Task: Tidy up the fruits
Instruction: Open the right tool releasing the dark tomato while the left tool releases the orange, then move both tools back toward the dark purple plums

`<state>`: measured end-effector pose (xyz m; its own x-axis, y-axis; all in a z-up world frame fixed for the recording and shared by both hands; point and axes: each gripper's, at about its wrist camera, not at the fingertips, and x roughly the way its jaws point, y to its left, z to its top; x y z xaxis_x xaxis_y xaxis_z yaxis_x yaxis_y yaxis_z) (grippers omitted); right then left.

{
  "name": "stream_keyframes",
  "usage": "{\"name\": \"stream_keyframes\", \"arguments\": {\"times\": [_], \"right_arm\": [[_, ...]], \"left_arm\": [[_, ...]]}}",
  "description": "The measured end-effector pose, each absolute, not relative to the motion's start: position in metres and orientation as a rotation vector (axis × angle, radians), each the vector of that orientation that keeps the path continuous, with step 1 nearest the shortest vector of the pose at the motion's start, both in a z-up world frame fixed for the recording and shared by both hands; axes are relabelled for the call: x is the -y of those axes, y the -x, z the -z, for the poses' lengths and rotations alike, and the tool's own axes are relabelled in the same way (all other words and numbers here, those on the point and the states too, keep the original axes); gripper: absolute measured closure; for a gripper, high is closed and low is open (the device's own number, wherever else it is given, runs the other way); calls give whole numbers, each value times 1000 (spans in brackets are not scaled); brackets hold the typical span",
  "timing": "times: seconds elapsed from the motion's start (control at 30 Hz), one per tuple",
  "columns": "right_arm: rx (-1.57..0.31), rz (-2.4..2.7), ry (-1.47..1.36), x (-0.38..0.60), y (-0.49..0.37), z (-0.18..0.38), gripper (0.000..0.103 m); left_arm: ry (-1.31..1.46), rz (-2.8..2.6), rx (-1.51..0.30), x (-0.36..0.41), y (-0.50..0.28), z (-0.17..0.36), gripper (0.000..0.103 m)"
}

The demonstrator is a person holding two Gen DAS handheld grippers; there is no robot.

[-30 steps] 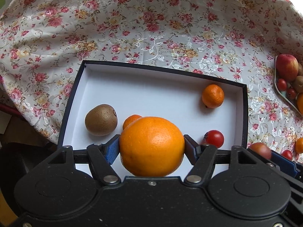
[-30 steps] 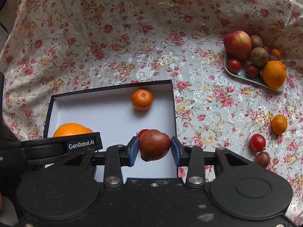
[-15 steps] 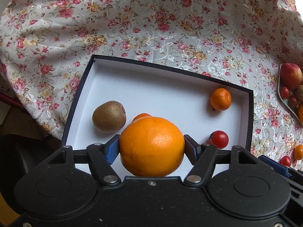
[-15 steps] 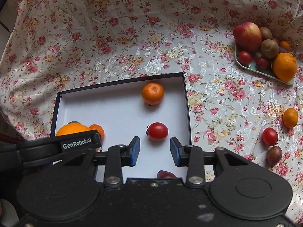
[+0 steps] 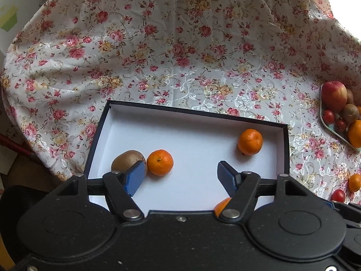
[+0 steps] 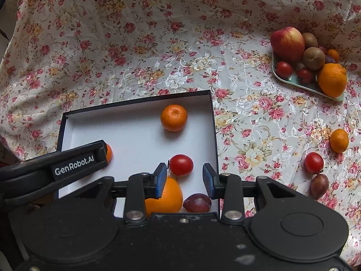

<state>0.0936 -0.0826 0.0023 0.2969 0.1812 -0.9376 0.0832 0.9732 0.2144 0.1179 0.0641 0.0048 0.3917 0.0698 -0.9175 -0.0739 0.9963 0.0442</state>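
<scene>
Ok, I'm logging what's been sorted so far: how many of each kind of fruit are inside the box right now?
Kiwi: 1
Mandarins: 2
Large orange: 1
Cherry tomato: 1
Dark red fruit: 1
Total: 6

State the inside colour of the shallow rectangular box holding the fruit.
White inside, with dark outer walls, on the shallow rectangular box; clearest in the left wrist view.
</scene>
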Motion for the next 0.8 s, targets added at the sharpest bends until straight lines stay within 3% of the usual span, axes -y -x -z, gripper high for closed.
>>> {"name": "stream_keyframes", "arguments": {"times": [0.8], "right_arm": [[-1356,12,-299,137,-77,7,64]], "left_arm": [[-125,-10,-1216,5,-111,1,31]]}}
